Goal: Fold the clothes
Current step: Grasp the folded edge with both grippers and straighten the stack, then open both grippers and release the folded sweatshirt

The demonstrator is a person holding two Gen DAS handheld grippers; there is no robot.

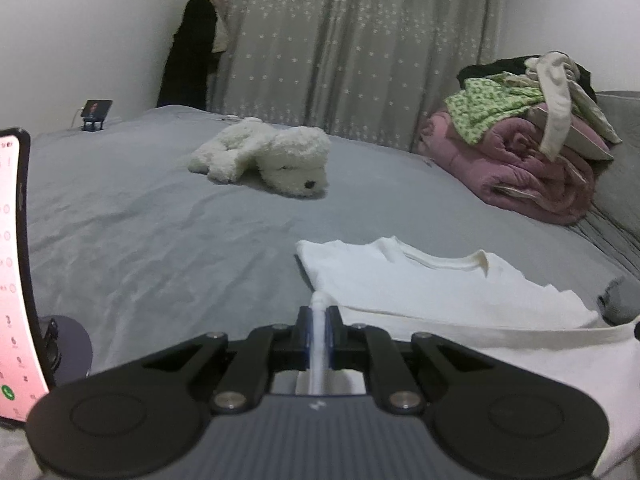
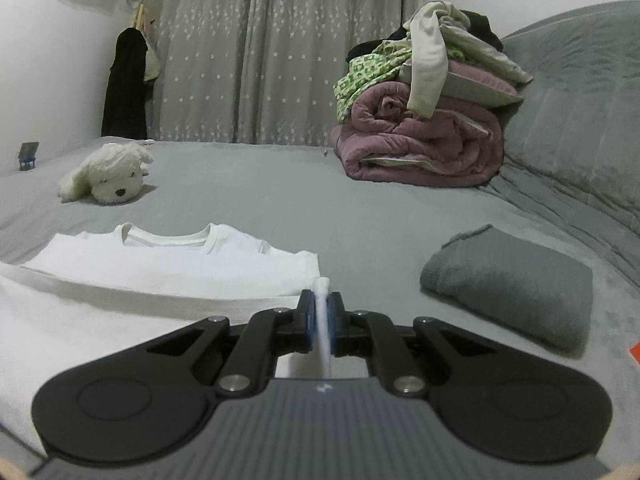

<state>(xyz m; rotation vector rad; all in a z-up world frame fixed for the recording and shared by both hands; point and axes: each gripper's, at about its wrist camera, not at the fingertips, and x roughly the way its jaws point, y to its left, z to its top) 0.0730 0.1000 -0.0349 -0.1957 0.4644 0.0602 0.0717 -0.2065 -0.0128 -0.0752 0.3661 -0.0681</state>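
Presently, on the grey bed:

White T-shirt — lies flat on the near part of the bed, collar toward the curtain, lower part doubled up over the body. Each side edge is pinched by a gripper.

Left gripper — jaws pressed together on a bunched fold of the T-shirt at its left edge; white cloth stands up between the blue pads.

Right gripper — jaws likewise clamped on a ridge of the T-shirt at its right edge.

Folded grey garment — near the bed's right edge, apart from the T-shirt.

White plush dog — lying mid-bed, beyond the T-shirt, well apart from it.

Pink rolled quilt — far right part of the bed, against the grey headboard; loose clothes heaped on top, among them a green-patterned piece, a cream one and a black one.

Small phone on a stand — far left corner of the bed.

Phone with lit screen — at the left edge of the left wrist view, close to the camera.

Star-patterned curtain — behind the bed; dark garment hanging to its left.
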